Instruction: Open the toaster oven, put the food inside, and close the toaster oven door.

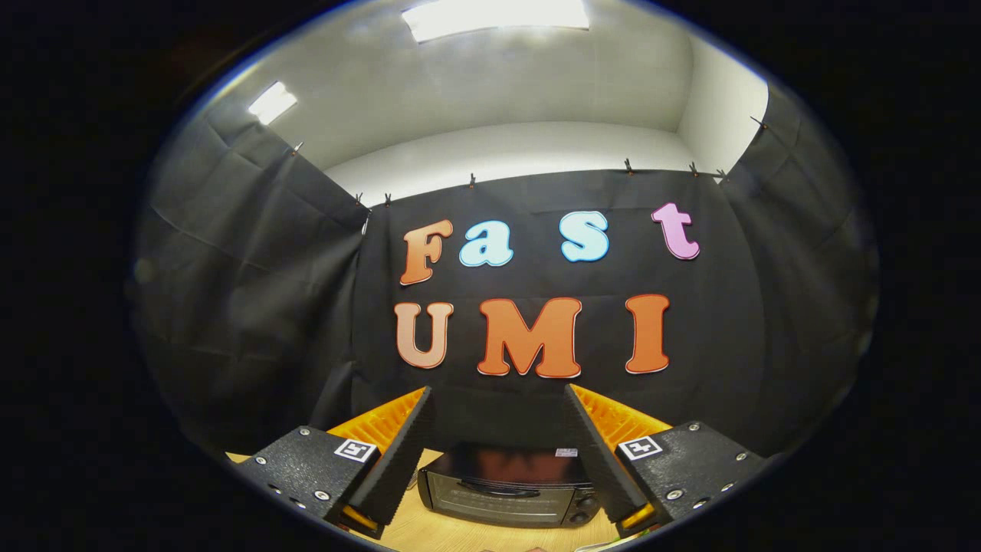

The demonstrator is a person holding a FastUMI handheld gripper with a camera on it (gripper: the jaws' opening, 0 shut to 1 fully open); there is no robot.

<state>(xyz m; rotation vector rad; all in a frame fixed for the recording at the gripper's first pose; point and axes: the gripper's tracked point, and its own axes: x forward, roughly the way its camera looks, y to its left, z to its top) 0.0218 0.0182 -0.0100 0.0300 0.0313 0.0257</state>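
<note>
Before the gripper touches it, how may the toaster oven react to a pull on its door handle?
The toaster oven looks boxy and flat-based, so it probably won't tip. On the smooth wooden table it may slide. The hand-held gripper is open, well short of it.

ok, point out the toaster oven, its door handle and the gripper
toaster oven (512, 491): gripper view, door front, door closed.
handle (498, 487): gripper view, middle of the bar.
gripper (498, 441): gripper view, midway between the open fingers, nothing held.
</note>
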